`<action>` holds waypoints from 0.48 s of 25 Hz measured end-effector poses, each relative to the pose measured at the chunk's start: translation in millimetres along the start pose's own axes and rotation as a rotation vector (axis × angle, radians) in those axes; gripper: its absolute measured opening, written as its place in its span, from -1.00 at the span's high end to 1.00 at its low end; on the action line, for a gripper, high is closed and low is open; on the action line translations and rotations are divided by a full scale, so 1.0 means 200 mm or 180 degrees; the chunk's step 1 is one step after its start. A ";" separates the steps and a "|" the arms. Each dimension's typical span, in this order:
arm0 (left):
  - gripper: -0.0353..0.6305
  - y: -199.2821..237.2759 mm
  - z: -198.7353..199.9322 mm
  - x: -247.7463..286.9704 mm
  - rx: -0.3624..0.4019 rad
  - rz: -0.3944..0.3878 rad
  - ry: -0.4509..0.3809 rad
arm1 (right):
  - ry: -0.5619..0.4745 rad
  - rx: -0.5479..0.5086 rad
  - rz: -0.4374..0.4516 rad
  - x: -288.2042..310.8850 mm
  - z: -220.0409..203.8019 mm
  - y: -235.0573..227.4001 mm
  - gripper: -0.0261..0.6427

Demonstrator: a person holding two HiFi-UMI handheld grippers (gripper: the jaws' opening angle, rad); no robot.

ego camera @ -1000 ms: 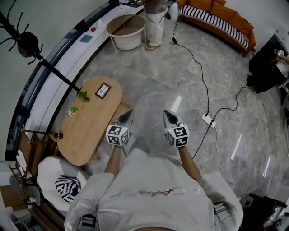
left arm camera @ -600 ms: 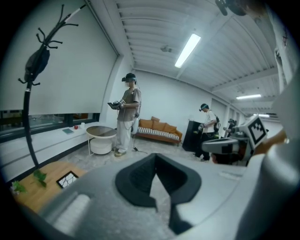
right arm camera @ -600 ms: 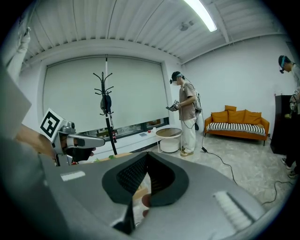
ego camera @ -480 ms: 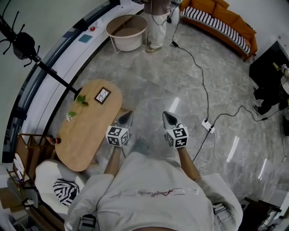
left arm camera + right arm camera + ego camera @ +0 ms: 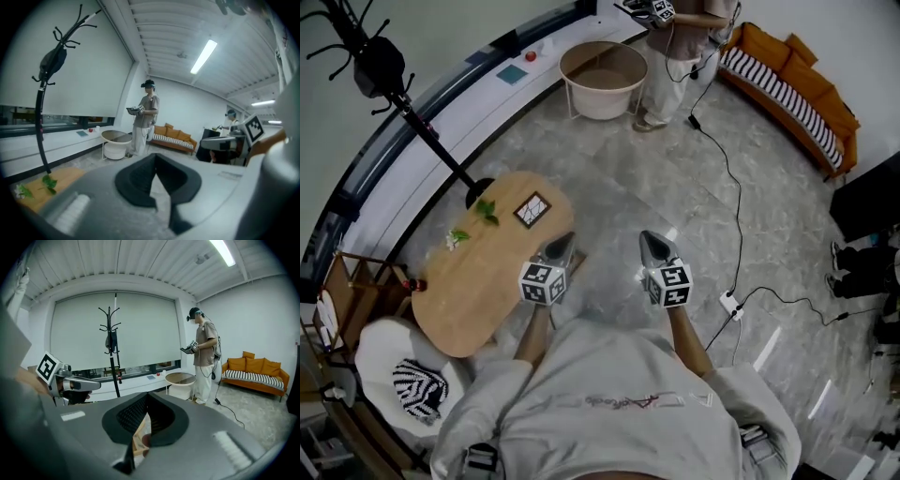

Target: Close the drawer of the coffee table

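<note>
The person has turned toward the coffee table [image 5: 478,281] on the left. Left gripper [image 5: 562,244] and right gripper [image 5: 652,246] are pinched closed, empty (nothing touched yet). The drawer [image 5: 576,259] seems to jut from its right edge, still unpushed.

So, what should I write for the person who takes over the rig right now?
Left gripper: shut, empty, over the coffee table's right edge.
Right gripper: shut, empty, over the floor beside the table.
Drawer: seems to stick out of the table's side by the left gripper, mostly hidden.
Done: nothing yet, as it looks.
Left: push the drawer in fully.
</note>
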State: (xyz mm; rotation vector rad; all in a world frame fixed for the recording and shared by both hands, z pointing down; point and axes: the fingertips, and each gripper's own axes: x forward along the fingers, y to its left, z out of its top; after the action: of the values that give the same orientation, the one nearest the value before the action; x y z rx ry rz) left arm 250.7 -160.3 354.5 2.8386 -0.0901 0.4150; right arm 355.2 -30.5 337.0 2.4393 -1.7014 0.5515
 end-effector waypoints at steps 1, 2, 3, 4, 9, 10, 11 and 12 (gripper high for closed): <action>0.90 0.05 0.03 0.00 -0.0020 0.0050 -0.0024 | 0.0002 -0.0027 0.0052 0.06 0.04 0.01 0.91; 0.90 0.10 0.05 0.00 -0.0035 0.0099 -0.0049 | -0.0003 -0.0053 0.0104 0.11 0.07 0.03 0.91; 0.90 0.14 0.07 0.00 -0.0051 0.0151 -0.0076 | -0.0013 -0.0080 0.0156 0.17 0.11 0.05 0.91; 0.90 0.19 0.09 -0.01 -0.0068 0.0207 -0.0103 | -0.0020 -0.0107 0.0215 0.23 0.13 0.07 0.91; 0.90 0.41 0.11 -0.11 -0.0168 0.0556 -0.0199 | 0.0048 -0.0248 0.0611 0.48 0.18 0.23 0.91; 0.90 0.46 0.11 -0.14 -0.0185 0.0636 -0.0217 | 0.0069 -0.0267 0.0697 0.53 0.19 0.27 0.91; 0.90 0.50 0.11 -0.17 -0.0206 0.0720 -0.0236 | 0.0087 -0.0281 0.0787 0.57 0.20 0.31 0.91; 0.90 0.54 0.11 -0.21 -0.0231 0.0806 -0.0254 | 0.0106 -0.0293 0.0879 0.61 0.20 0.35 0.91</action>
State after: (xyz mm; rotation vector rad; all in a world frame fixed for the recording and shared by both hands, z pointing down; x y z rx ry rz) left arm 205.9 -268.5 349.7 2.7794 -0.4740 0.3415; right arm 335.7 -175.3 335.4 2.1355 -2.0164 0.5258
